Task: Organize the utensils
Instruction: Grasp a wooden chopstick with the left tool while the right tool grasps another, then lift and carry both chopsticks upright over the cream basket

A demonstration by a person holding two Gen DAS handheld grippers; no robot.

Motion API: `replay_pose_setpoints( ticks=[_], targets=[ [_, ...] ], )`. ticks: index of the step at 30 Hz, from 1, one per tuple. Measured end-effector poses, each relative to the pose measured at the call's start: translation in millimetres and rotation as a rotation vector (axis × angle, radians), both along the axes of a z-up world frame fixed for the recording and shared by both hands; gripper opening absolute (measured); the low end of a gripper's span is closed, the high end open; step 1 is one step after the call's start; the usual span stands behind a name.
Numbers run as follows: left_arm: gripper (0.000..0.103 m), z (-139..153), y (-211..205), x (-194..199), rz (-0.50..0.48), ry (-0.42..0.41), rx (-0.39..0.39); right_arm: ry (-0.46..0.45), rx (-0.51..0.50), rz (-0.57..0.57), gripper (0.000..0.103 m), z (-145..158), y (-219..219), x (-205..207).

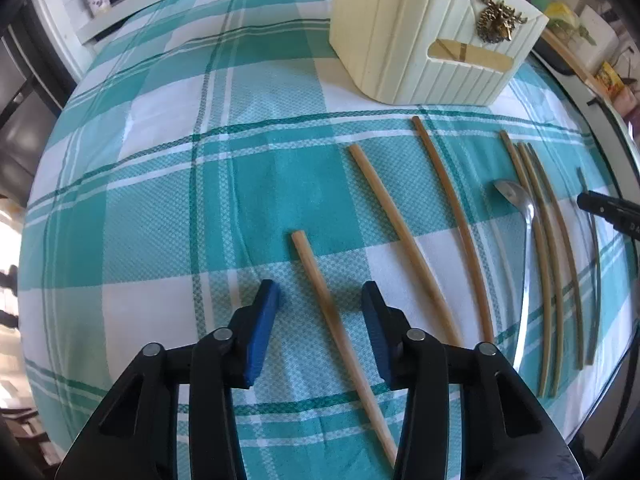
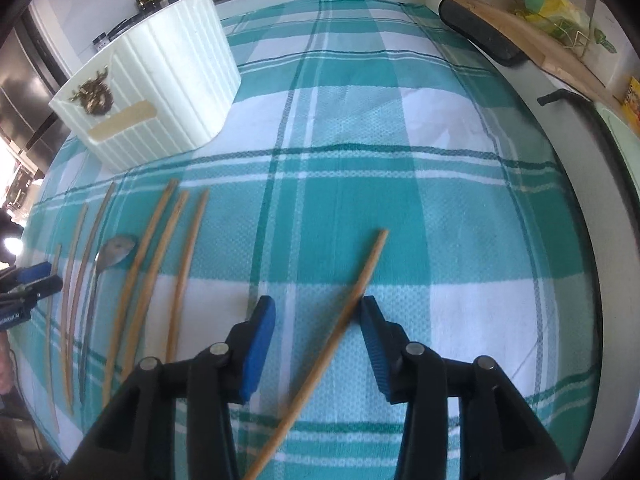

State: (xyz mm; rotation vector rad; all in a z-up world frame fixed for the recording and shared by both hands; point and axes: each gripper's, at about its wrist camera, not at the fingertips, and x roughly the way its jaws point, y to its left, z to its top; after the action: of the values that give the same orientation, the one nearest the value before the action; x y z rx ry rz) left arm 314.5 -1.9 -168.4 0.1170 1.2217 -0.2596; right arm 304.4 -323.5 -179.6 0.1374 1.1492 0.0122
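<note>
On the checked teal cloth [image 1: 160, 184] each gripper stands over its own wooden chopstick. The left gripper [image 1: 320, 300] is partly open, and the chopstick [image 1: 320, 280] lies between its blue pads without touching either one; its jaws are not pressing on anything. The right gripper [image 2: 318, 312] is also half open, and its chopstick [image 2: 360, 288] crosses the gap on a slant, close against the right pad, though I cannot tell if it really touches. More chopsticks and a metal spoon [image 1: 524, 232] lie in a row between the two grippers, and the white ribbed holder [image 1: 420, 40] stands at the far side of the cloth. A chopstick like this is probably very light, stiff and smooth, so it may roll or swing in the pads. I think the best hold is near the middle of its length, square across the stick, with a firm close.
</note>
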Motion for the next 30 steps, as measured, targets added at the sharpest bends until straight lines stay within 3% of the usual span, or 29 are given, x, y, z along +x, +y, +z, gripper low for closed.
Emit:
replay_pose_setpoints(
  ticks=[2, 5, 7, 8, 9, 10, 12, 16, 24, 30],
  targets=[
    [0.029, 1, 8, 4, 0.012, 0.008, -0.022, 0.013, 0.005, -0.012, 0.045, 0, 0, 2],
    [0.026, 0, 15, 11, 0.034, 0.019, -0.054, 0.010, -0.032, -0.019, 0.036, -1, 2, 1],
    [0.023, 1, 12, 12, 0.034, 0.011, -0.032, 0.011, -0.050, -0.026, 0.032, -1, 3, 2],
    [0.013, 0, 9, 12, 0.034, -0.001, -0.013, 0.011, -0.065, -0.025, 0.028, -1, 3, 3],
    [0.010, 1, 5, 9, 0.031, -0.011, -0.004, 0.002, -0.083, -0.022, 0.016, 0, 3, 4],
    [0.005, 1, 1, 9, 0.030, -0.025, 0.000, -0.002, -0.087, -0.021, 0.013, -1, 1, 6],
    [0.004, 2, -6, 8, 0.024, -0.051, 0.001, -0.013, -0.074, -0.033, 0.006, -1, -3, 9],
    [0.004, 14, -1, -2, 0.032, -0.098, -0.095, -0.086, -0.001, -0.031, 0.006, 9, -8, 9],
    [0.004, 104, 18, -26, 0.037, -0.322, -0.267, -0.329, 0.108, 0.024, 0.006, 89, 3, -27],
    [0.004, 155, 28, -42, 0.010, -0.444, -0.336, -0.501, 0.090, 0.105, 0.006, 156, 26, -68]
  ],
)
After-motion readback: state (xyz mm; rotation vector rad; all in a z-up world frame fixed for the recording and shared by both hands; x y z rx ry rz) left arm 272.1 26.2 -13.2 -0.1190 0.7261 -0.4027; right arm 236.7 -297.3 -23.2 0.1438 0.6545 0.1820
